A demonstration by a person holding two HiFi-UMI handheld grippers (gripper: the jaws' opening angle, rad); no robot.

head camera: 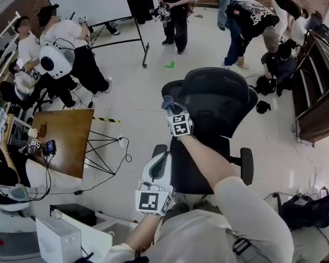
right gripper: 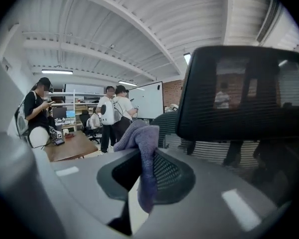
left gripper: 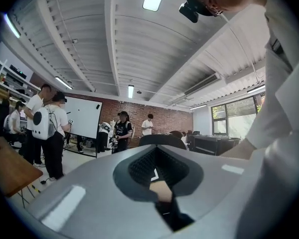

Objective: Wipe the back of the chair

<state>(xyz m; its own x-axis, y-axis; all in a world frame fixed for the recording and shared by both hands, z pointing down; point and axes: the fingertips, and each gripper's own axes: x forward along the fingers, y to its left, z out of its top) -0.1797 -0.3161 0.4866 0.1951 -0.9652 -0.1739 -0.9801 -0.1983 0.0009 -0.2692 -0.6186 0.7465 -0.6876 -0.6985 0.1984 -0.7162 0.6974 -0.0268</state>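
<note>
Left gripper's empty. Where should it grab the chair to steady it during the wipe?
Probably the armrest just ahead of the left gripper: it is a slim bar, narrow enough to pinch. Come down from above, jaws across its width. The chair back is broad curved mesh with no pinchable edge, and the right gripper holds the cloth there.

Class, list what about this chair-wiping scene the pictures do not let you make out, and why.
- Head view: the office chair's base, hidden under its seat and the person's arm.
- Head view: whether the cloth touches the backrest; the right gripper covers that spot.
- Left gripper view: the chair below its top edge, blocked by the jaws.
</note>
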